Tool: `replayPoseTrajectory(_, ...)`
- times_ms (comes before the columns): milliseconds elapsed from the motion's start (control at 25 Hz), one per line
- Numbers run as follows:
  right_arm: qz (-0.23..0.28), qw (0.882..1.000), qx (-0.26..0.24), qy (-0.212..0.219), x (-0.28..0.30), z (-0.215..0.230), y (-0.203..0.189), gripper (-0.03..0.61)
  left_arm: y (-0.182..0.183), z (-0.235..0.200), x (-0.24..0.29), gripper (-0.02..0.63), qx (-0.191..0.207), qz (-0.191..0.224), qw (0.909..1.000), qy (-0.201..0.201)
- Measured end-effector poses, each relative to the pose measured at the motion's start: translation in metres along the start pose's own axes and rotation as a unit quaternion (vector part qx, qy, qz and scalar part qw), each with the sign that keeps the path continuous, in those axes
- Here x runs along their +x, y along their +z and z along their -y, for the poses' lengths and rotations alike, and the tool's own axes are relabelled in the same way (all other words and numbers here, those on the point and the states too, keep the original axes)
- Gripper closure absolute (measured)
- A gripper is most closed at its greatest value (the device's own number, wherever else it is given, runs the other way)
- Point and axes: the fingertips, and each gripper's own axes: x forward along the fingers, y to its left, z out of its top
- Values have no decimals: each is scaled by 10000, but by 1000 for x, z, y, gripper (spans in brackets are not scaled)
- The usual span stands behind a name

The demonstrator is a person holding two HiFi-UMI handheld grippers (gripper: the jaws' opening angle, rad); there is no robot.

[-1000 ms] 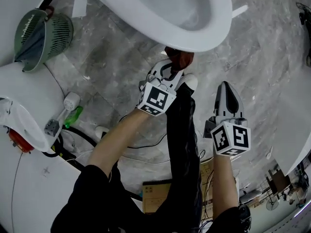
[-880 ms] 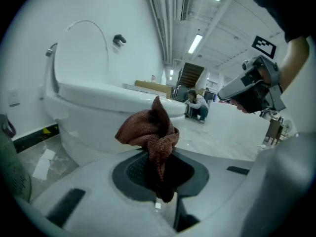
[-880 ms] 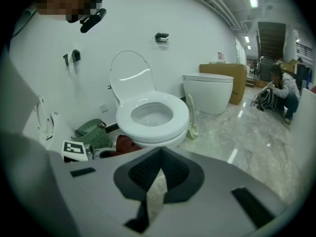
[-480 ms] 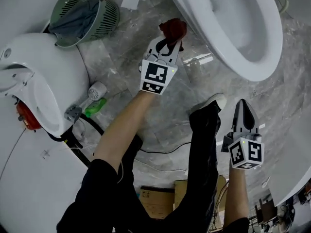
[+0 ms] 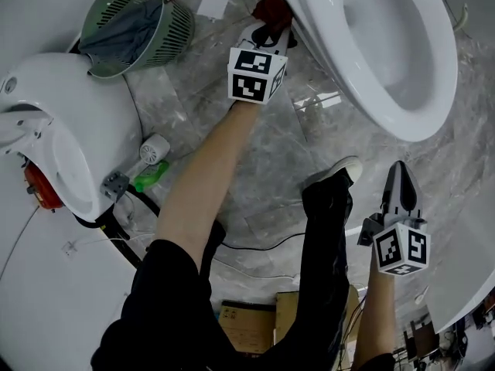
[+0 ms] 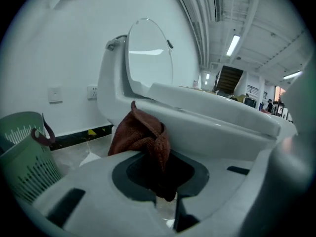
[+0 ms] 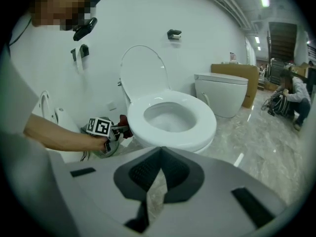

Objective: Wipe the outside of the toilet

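Observation:
A white toilet (image 5: pixel 387 52) with its lid raised stands at the head view's top right; it also shows in the left gripper view (image 6: pixel 207 117) and the right gripper view (image 7: pixel 170 115). My left gripper (image 5: pixel 268 23) is shut on a dark red cloth (image 5: pixel 272 8), which rests against the outside of the bowl below the rim. In the left gripper view the cloth (image 6: pixel 140 135) bunches out of the jaws against the bowl's side. My right gripper (image 5: pixel 400 182) hangs shut and empty over the floor, well clear of the toilet.
A green basket (image 5: pixel 131 22) with grey cloth inside stands at the top left. Another white fixture (image 5: pixel 62 130) lies at the left, with a green bottle (image 5: pixel 151 175) and cables beside it. The person's dark-trousered leg and shoe (image 5: pixel 336 172) stand between the grippers. A second toilet (image 7: pixel 224 90) sits further back.
My left gripper has carried the cloth up and forward from open floor to the side of the toilet bowl. The right gripper has barely shifted.

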Motion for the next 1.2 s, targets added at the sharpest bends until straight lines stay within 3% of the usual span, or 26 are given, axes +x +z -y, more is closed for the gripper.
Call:
replayPoseTrajectory(200,76,9997,-32,-243,-3,28,4,577,-4,29,3,563,-19,137,9997,-211)
replayPoseTrajectory(480,115,9970,545,-534,-12,64,-17,577,-15,59,-13,563,-101,74,9998,-122)
replayPoseTrajectory(720,140,9940,864,-660,-21,83,-31,577,-28,84,-22,563,241,-119,9994,-237)
replayPoseTrajectory(1200,359,9800,1377,-1389,-74,166,-60,577,-58,166,-43,563,111,-445,9985,-284)
